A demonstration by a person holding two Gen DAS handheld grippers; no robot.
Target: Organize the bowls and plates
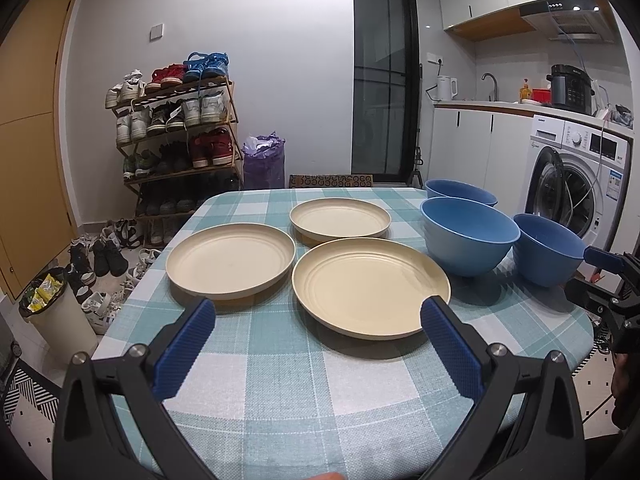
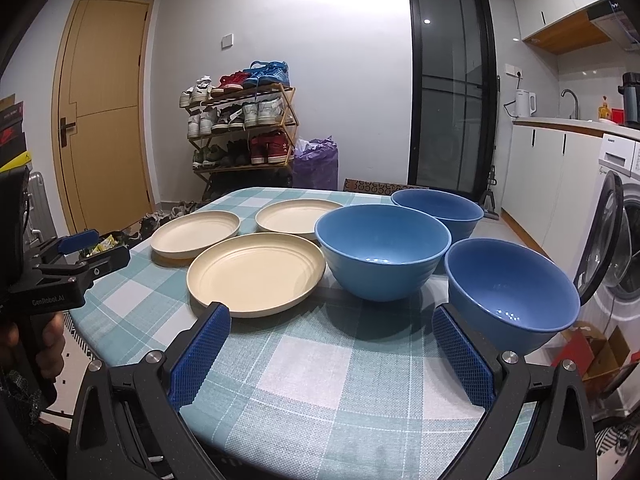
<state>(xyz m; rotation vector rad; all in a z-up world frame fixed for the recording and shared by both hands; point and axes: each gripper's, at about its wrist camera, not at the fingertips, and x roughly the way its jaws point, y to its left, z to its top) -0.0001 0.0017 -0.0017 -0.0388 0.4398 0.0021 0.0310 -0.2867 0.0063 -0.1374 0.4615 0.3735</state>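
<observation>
From my left gripper point(image 1: 318, 314) I see both blue ribbed pads spread wide with nothing between them, held low over the near part of the surface point(image 1: 280, 380). The nearest cream plate point(image 1: 370, 286) lies just ahead of it, its near rim partly behind the right-hand pad. A second cream plate point(image 1: 230, 258) sits ahead to the left, and a third point(image 1: 340, 219) lies beyond both. Only this view shows the bin point(image 1: 52, 308) on the floor and the shoes scattered beside it, plus the washing machine point(image 1: 576, 184) front-on.

My right gripper point(image 2: 331, 320) is also fully spread and holds nothing. Its view brings the bowls close: the nearest blue bowl point(image 2: 512, 292) stands just past its right-hand pad, the middle blue bowl point(image 2: 382, 250) straight ahead, the far blue bowl point(image 2: 440, 212) behind that. This view alone shows the wooden door point(image 2: 106, 112) in full.

Each camera catches the other gripper at the frame edge.

The plates are matte, shallow and round with concentric ridges; the bowls are smooth, deep and glossy inside, with ribbed outer walls. The surface wears a woven teal-and-white checked cloth.
</observation>
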